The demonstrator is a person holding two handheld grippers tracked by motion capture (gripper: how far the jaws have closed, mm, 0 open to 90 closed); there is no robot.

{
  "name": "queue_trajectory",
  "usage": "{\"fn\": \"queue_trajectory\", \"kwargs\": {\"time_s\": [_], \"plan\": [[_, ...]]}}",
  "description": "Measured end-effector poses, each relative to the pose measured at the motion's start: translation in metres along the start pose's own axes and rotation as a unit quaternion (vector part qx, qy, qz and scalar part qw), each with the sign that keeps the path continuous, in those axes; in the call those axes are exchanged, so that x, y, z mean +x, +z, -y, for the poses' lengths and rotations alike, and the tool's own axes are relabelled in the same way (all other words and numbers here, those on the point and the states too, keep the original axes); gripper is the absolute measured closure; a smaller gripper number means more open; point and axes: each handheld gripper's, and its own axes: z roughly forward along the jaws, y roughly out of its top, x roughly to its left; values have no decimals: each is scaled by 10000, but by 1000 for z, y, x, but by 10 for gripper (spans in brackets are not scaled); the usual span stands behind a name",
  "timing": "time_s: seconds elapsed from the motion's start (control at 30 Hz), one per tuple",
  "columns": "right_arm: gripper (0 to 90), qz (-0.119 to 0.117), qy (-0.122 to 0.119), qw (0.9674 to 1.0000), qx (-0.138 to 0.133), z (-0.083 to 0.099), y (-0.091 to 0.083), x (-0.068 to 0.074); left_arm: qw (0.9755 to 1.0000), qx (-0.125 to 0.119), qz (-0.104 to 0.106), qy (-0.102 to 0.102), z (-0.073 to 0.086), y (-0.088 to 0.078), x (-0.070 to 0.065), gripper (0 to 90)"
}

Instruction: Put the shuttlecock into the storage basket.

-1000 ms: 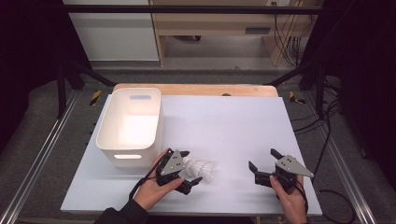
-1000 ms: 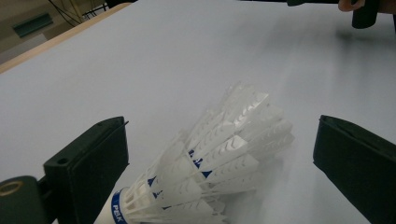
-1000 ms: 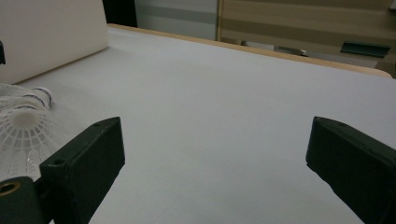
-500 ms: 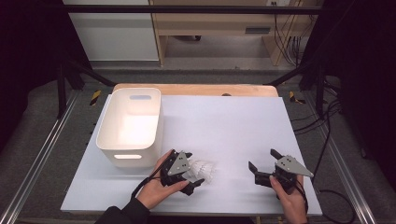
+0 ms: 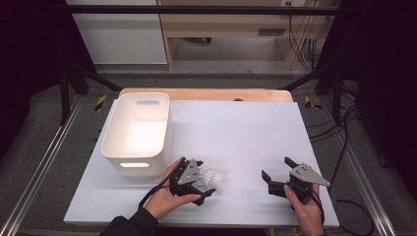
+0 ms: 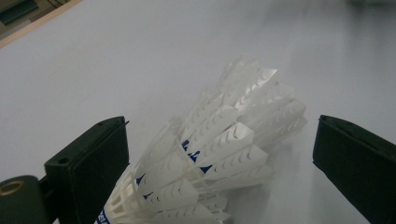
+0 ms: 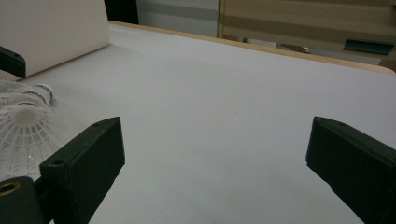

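Observation:
A small heap of white plastic shuttlecocks (image 6: 219, 154) with blue bands lies on the white table, feather skirts pointing away from the camera. My left gripper (image 6: 219, 123) is open, one black jaw on each side of the heap and neither touching it. In the high view the left gripper (image 5: 204, 181) sits near the table's front edge with the shuttlecocks (image 5: 217, 178) just to its right. My right gripper (image 5: 275, 168) rests open at the front right, with bare table between its jaws. In the right gripper view, that gripper (image 7: 215, 123) has the shuttlecocks (image 7: 21, 130) far to its left.
A white plastic bin (image 5: 137, 132) with handle slots stands at the left of the table (image 5: 246, 128), just behind the left hand; its wall (image 7: 51, 32) appears in the right gripper view. A wooden edge (image 5: 206, 93) runs along the table's back.
The left gripper has edged slightly to the right, closer around the shuttlecocks. The right gripper has stayed where it was.

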Motion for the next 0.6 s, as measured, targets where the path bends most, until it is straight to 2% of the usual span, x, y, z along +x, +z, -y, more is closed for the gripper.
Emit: {"fn": "queue_trajectory", "kwargs": {"time_s": [0.4, 0.6], "plan": [[45, -31, 16, 10000, 7, 0, 0, 0, 9993, 203, 279, 174, 1, 22, 6, 37], [45, -44, 26, 10000, 6, 0, 0, 0, 9990, 224, 359, 138, 0, 31, 8, 39]]}}
